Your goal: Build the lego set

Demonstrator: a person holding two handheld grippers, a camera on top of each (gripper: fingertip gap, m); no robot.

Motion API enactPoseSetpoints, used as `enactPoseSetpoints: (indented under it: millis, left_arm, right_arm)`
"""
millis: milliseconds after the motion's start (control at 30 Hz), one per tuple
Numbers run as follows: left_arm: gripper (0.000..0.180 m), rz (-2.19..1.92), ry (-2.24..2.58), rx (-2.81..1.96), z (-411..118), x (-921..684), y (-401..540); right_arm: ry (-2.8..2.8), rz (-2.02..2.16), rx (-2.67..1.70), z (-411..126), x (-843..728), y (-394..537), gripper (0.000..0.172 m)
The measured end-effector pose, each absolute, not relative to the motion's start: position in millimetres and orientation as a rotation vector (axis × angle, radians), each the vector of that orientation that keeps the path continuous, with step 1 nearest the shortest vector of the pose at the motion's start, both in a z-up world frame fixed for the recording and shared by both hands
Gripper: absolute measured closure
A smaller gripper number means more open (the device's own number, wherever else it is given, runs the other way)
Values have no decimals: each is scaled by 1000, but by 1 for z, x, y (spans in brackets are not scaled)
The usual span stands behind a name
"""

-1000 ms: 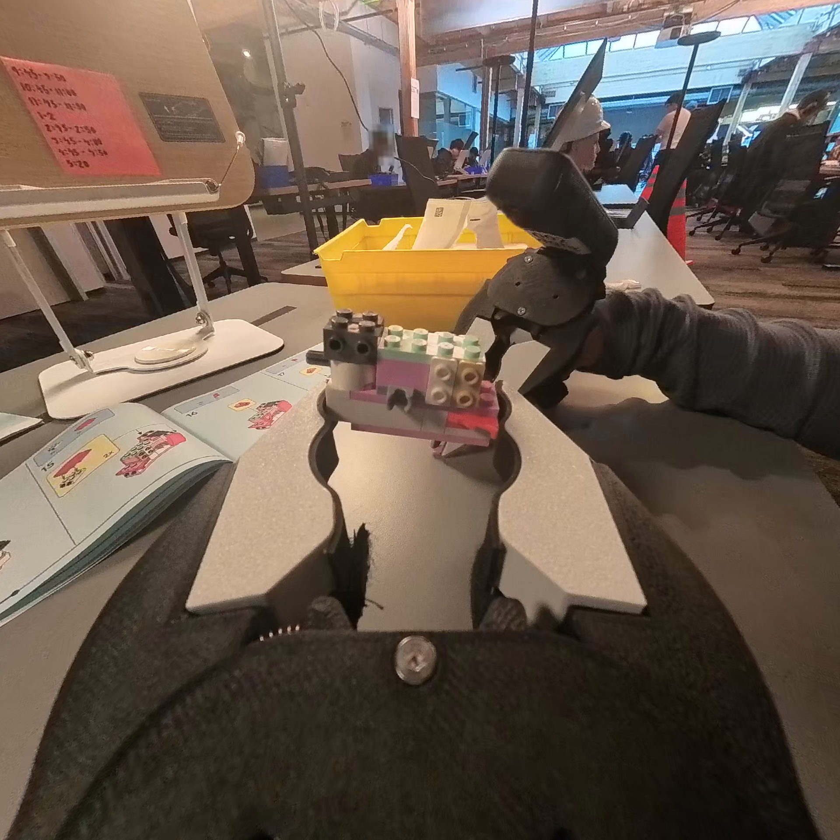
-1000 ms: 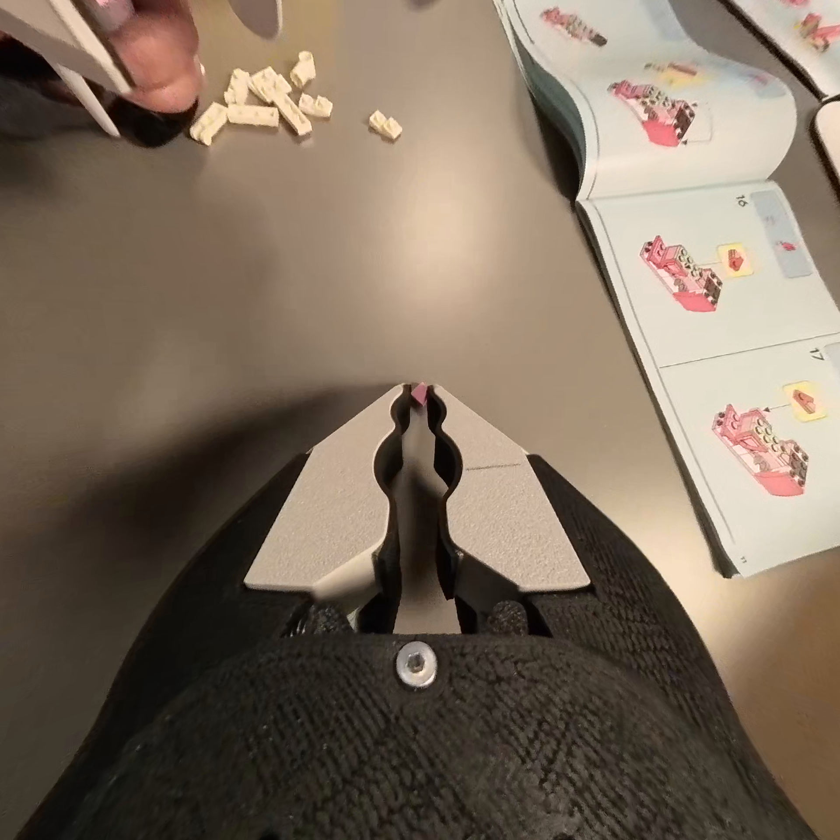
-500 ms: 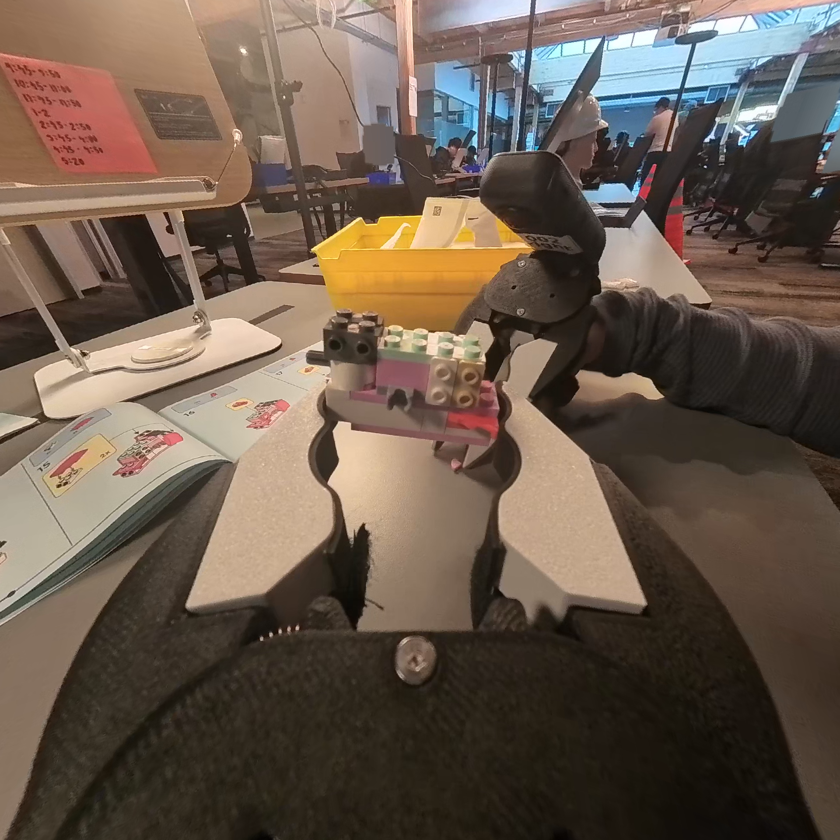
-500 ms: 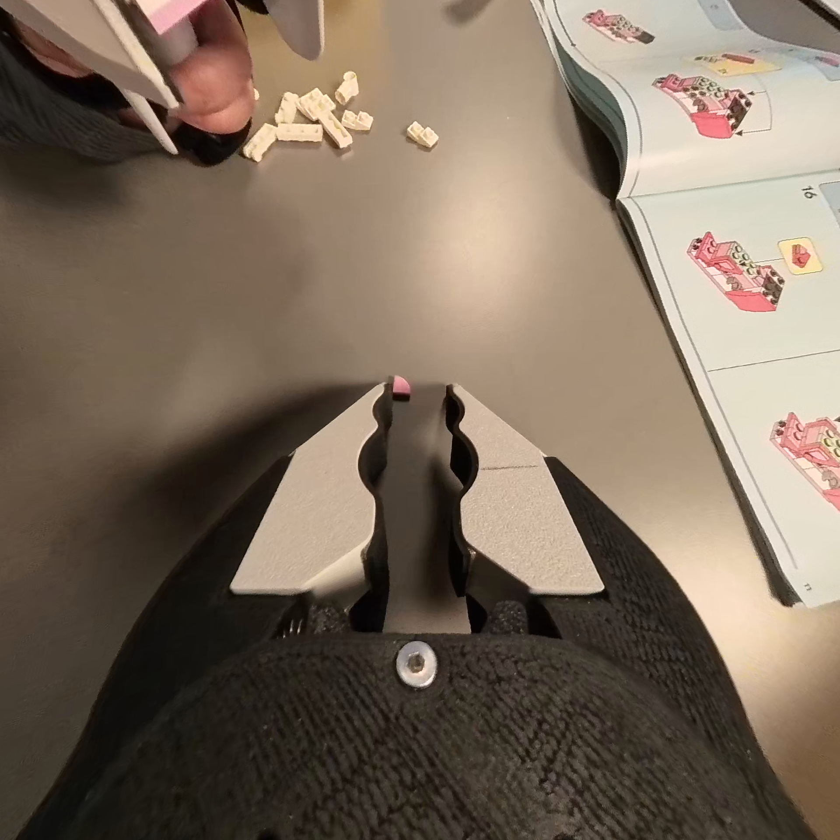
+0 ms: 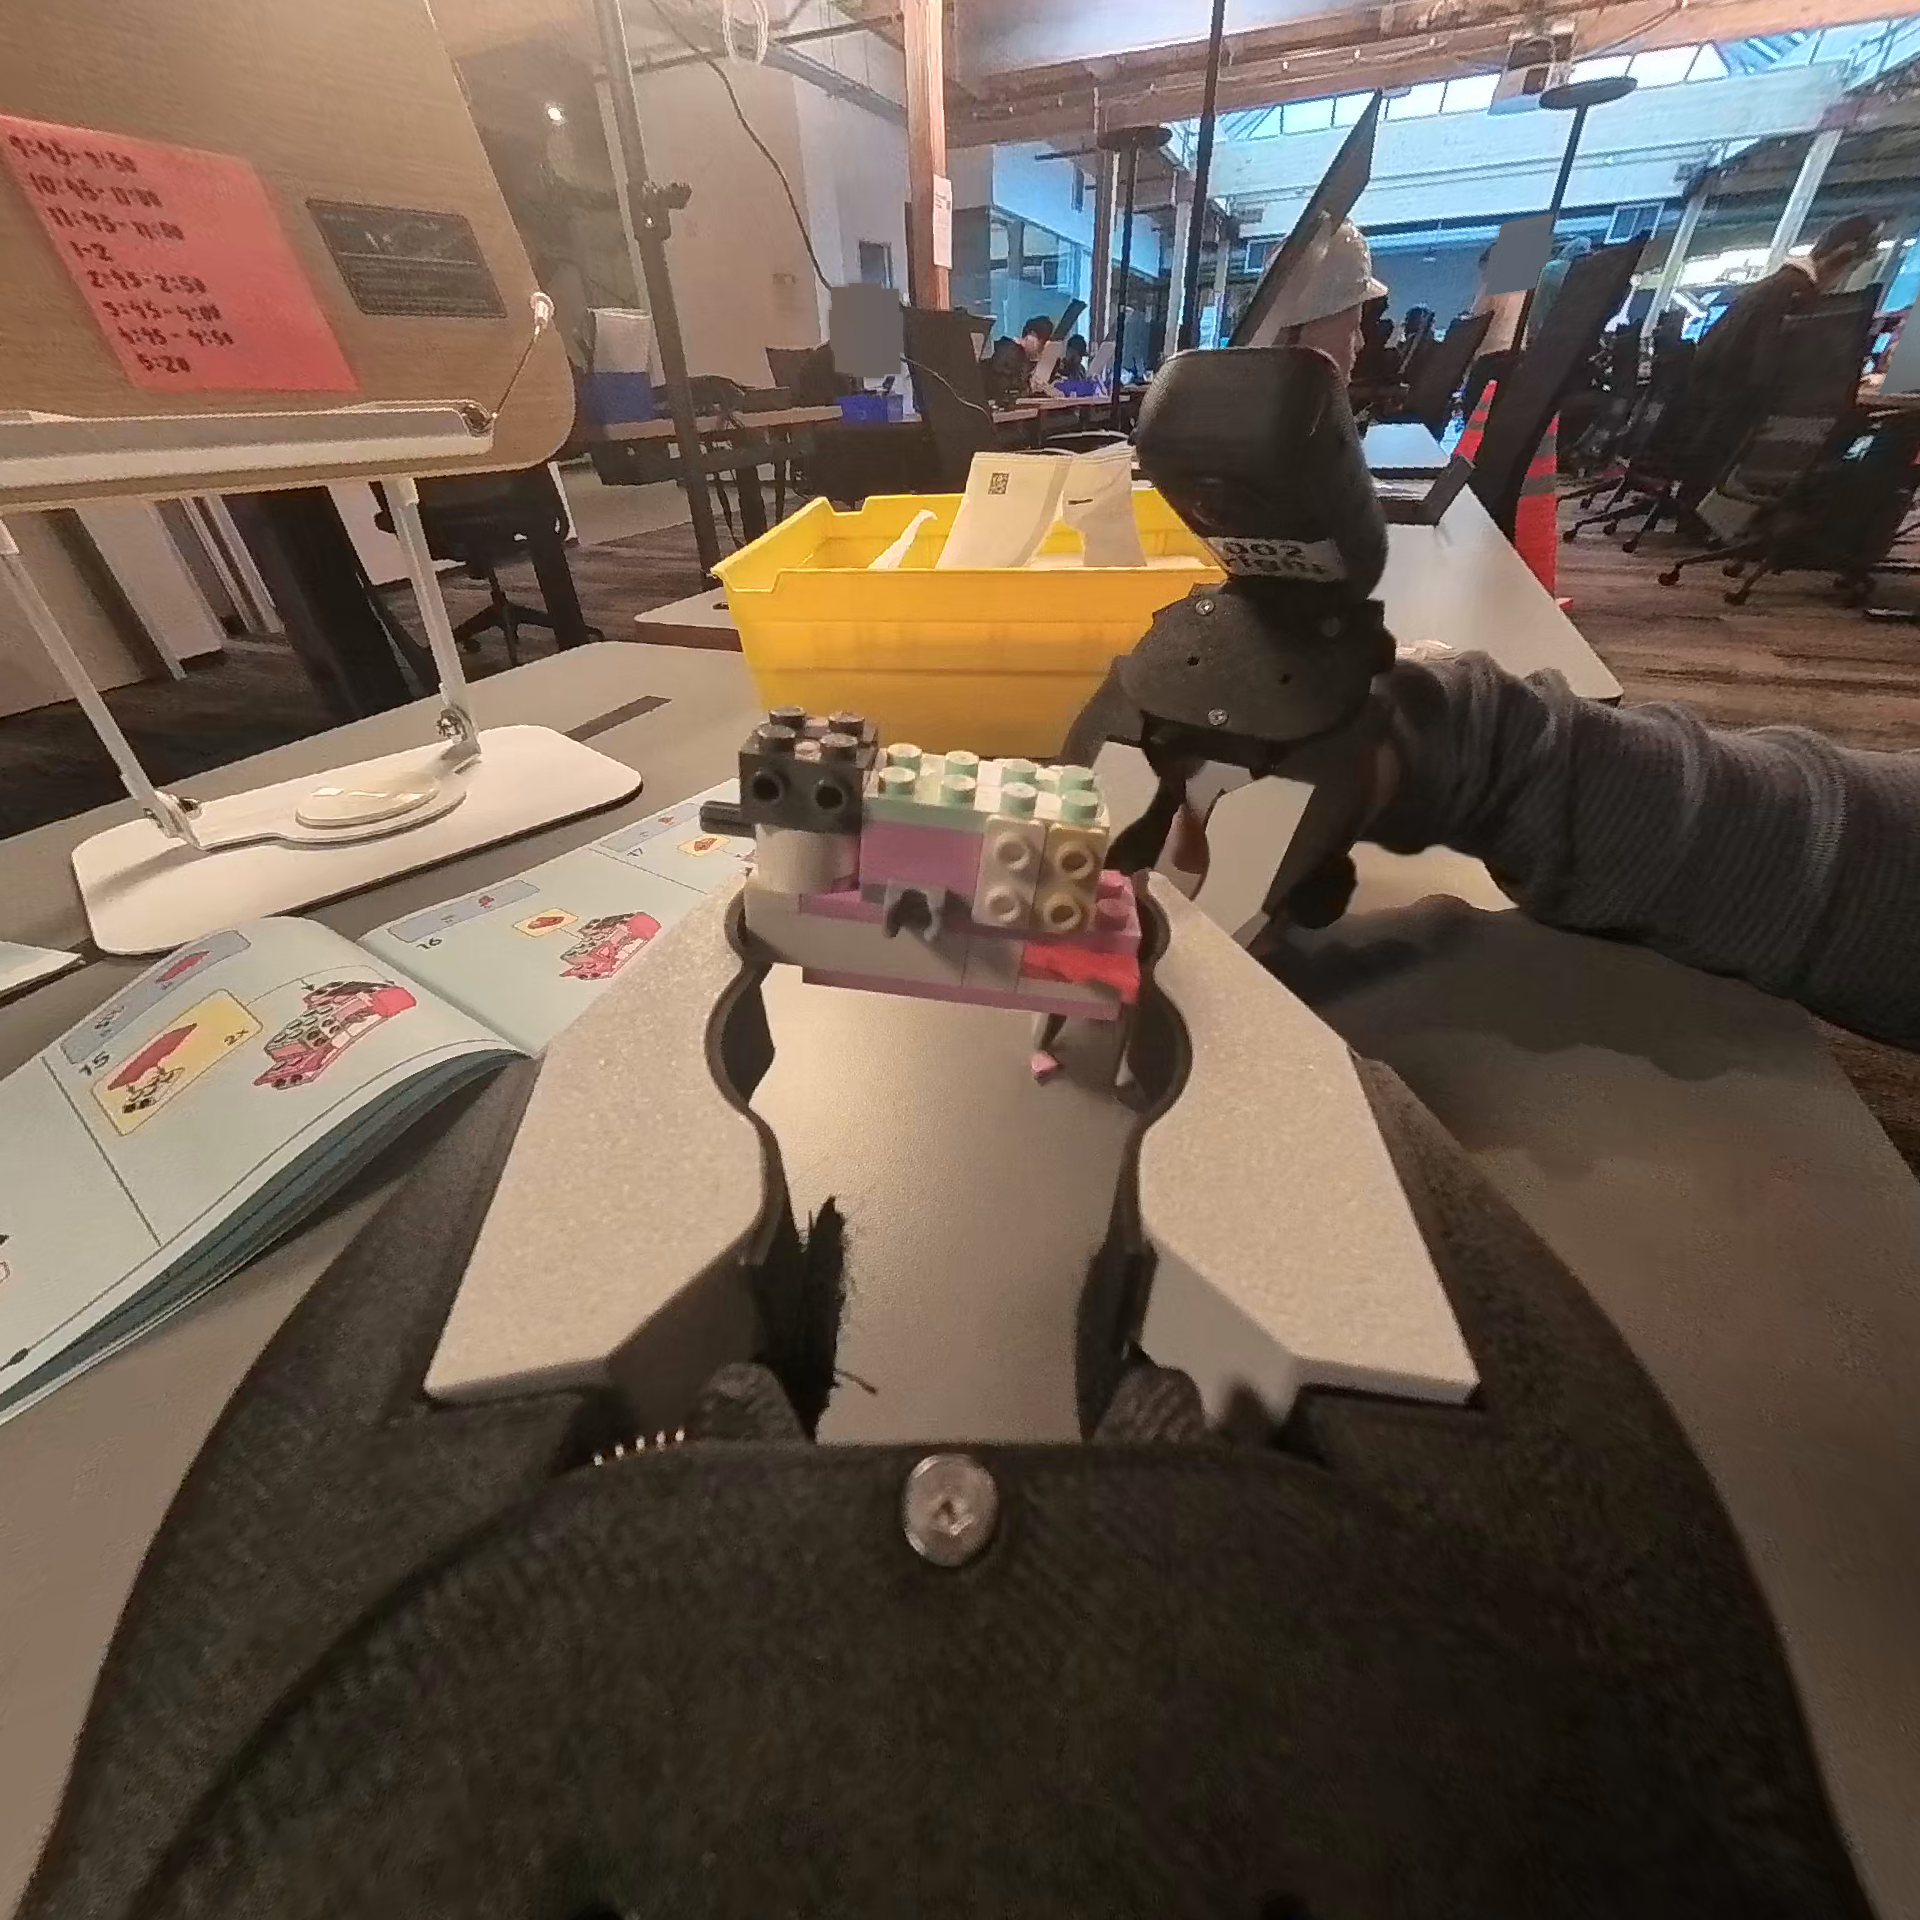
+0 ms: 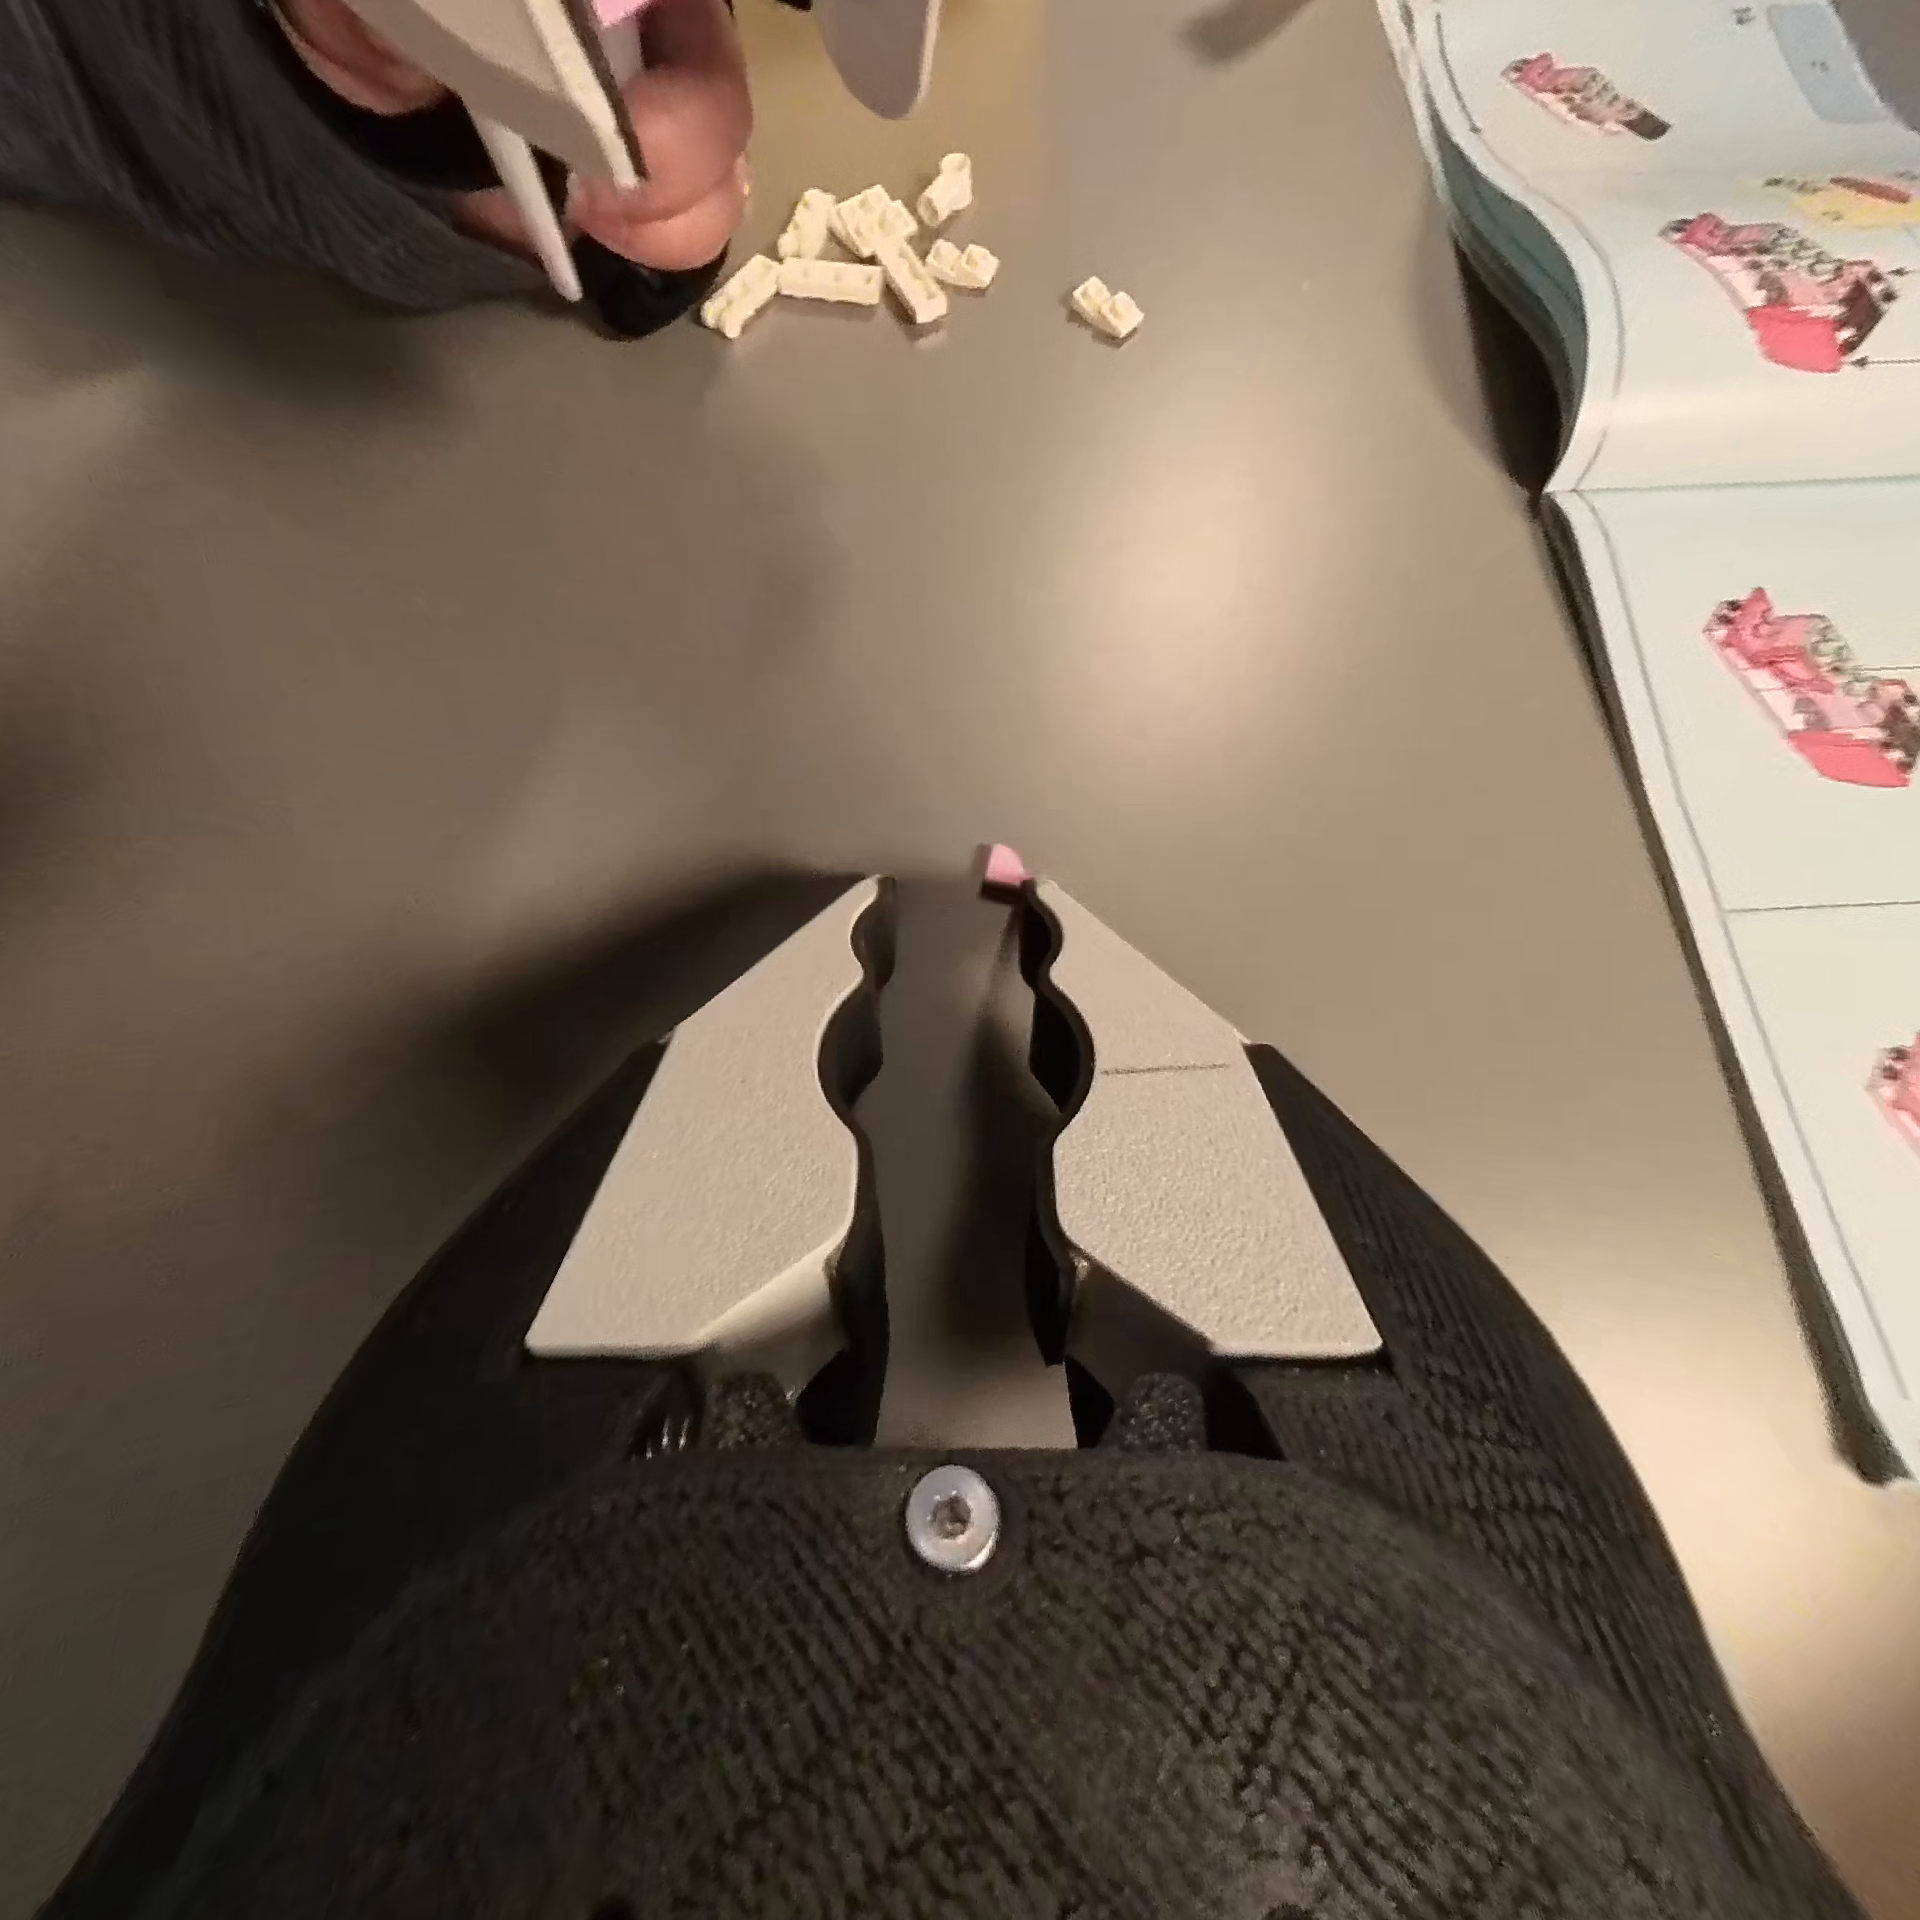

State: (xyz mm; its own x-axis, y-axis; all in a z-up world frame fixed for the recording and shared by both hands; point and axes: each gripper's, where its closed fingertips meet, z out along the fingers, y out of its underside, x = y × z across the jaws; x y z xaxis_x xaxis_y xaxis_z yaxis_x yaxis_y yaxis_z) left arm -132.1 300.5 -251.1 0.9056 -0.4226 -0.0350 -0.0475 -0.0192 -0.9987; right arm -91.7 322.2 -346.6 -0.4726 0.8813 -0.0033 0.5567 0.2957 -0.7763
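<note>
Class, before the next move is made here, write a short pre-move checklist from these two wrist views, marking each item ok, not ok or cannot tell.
1. Left tongs grip the brick model on both sides: ok.
2. Model held clear of the table: ok.
3. Right tongs hold the small pink piece: not ok; the tongs are parted and the piece sits at the tip of one finger only.
4. Pink piece resting flat on the table: cannot tell.
5. Cream bricks clear of the right tongs: ok.
6. Instruction booklet open and in view: ok.

Open office (image 5: 1714,343) (skylit), wooden post (image 5: 925,156), black chairs (image 5: 1766,468), desks (image 5: 727,426)
</note>
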Motion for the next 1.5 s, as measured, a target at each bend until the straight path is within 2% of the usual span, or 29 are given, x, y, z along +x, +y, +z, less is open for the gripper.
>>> enactPoseSetpoints:
  millis: [200, 433, 900, 1500]
  left_arm:
    - [113, -311, 376, -1573, -251, -132, 300]
    - [113, -313, 376, -1574, -251, -132, 300]
    - [113, -316, 374, -1576, -251, -132, 301]
    - [112, -317, 377, -1575, -251, -132, 301]
  right_arm:
    - [-2204, 1221, -1257, -339, -80, 303, 152]
    - [-2091, 1133, -1238, -334, -95, 317, 136]
    - [-2180, 1006, -1167, -346, -101, 303, 133]
    - [-2206, 1078, -1278, -346, -83, 311, 147]
